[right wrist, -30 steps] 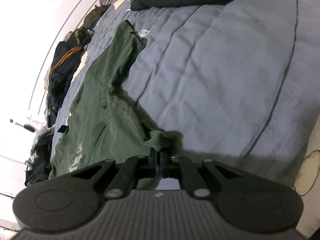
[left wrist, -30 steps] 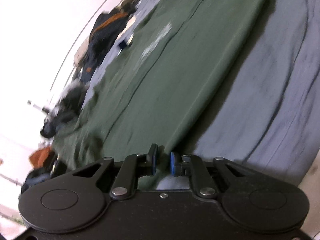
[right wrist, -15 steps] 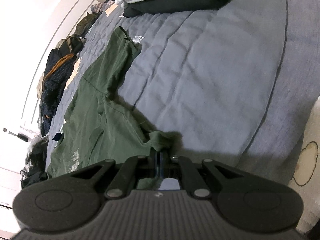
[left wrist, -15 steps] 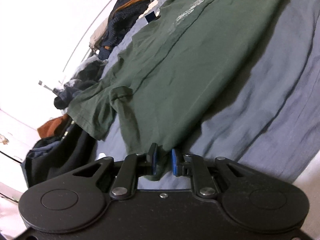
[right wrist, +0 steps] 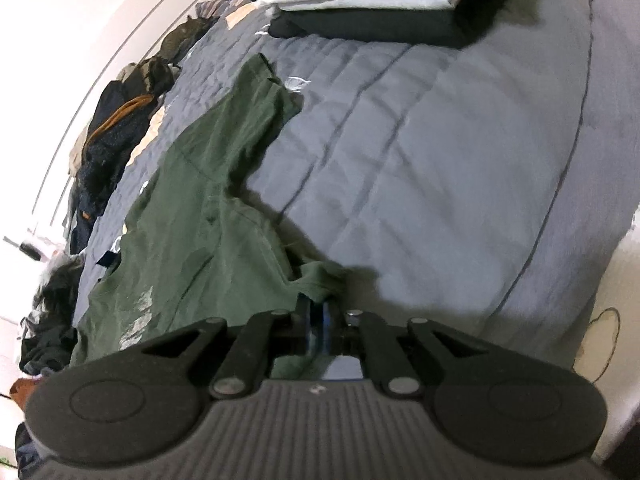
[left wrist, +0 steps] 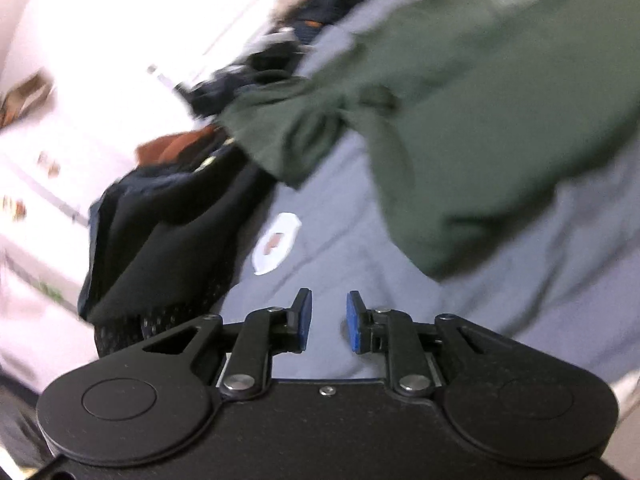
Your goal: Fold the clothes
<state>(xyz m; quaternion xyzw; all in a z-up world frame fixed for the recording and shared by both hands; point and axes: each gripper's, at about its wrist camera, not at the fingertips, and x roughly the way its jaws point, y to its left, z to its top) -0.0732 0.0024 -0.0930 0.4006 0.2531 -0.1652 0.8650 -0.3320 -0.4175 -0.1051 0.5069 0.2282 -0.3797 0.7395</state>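
Released since the earlier frame: left gripper (left wrist: 326,322), jaws opening and empty, clear of the green shirt (left wrist: 480,120) spread on the bed (left wrist: 540,300). Right gripper (right wrist: 316,318) pinches the shirt's hem corner. Refold pending.

A wide bed under a quilted grey-blue cover (right wrist: 460,152) fills the room. A pale, brightly lit wall (right wrist: 80,20) runs along its far side.
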